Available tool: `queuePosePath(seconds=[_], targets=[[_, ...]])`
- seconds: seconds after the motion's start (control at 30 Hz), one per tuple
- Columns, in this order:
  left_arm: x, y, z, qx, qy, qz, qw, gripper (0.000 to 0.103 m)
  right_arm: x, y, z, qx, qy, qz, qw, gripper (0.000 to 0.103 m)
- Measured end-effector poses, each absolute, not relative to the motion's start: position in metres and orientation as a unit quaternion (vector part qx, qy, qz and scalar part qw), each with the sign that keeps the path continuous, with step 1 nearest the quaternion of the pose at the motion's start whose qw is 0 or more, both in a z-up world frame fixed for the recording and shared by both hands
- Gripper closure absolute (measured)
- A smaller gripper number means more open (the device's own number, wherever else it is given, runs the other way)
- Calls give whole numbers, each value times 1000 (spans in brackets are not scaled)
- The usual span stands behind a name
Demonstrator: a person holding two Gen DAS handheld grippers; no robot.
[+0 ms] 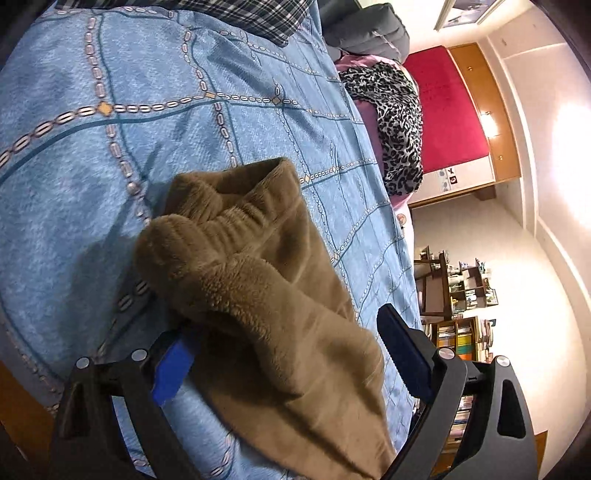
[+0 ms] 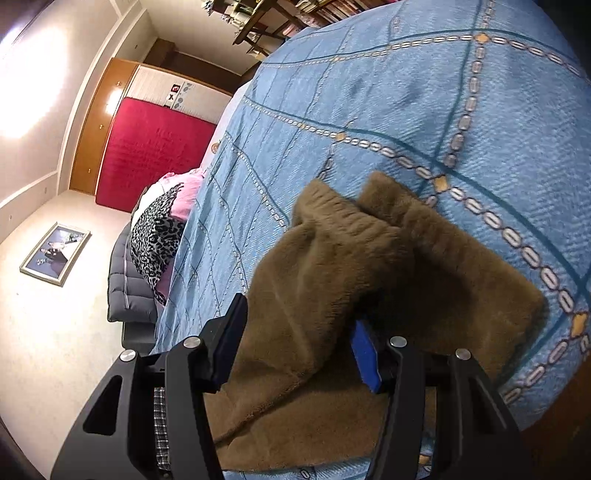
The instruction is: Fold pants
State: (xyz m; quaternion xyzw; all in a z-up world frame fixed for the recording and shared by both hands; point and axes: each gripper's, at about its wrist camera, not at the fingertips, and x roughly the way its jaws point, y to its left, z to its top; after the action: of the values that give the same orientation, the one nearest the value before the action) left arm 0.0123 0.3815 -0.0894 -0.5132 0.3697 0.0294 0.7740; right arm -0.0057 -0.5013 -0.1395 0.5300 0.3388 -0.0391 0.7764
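Note:
Brown fleece pants point(image 1: 273, 295) lie bunched on a blue patterned bedspread point(image 1: 110, 147), with the elastic waistband toward the far end. My left gripper point(image 1: 284, 354) is open, its blue-padded fingers point(image 1: 173, 373) wide apart on either side of the fabric, which lies between them. In the right wrist view the same pants point(image 2: 369, 280) lie on the bedspread point(image 2: 406, 103). My right gripper point(image 2: 299, 343) is also open, its fingers point(image 2: 364, 354) straddling a raised fold of the fabric. Neither pair of pads presses the cloth.
A leopard-print cloth point(image 1: 399, 125) and a grey padded jacket point(image 1: 373, 33) lie past the bed's edge; both also show in the right wrist view point(image 2: 159, 236). A plaid cloth point(image 1: 240, 18) lies at the bed's far end. A bookshelf point(image 1: 458, 310) stands by the wall.

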Motion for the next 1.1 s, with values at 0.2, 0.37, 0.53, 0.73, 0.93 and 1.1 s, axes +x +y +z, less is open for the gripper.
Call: queuePosePath(seconds=[0.2, 0.37, 0.53, 0.73, 0.93, 1.1], targets=[[38, 377, -91, -491, 394, 35, 776, 81, 9, -500, -138, 471, 360, -84, 801, 78], [62, 374, -65, -471, 386, 22, 793, 92, 16, -506, -119, 437, 346, -93, 825, 96], [85, 375, -29, -472, 351, -1, 809, 94, 30, -505, -72, 396, 307, -86, 861, 97], [75, 375, -9, -451, 333, -19, 828, 94, 2, -515, -57, 381, 283, -92, 875, 97], [6, 396, -82, -469, 397, 31, 789, 94, -57, -509, -116, 402, 362, -116, 833, 97], [-24, 405, -116, -487, 410, 44, 770, 94, -81, -504, -136, 398, 385, -127, 823, 97]])
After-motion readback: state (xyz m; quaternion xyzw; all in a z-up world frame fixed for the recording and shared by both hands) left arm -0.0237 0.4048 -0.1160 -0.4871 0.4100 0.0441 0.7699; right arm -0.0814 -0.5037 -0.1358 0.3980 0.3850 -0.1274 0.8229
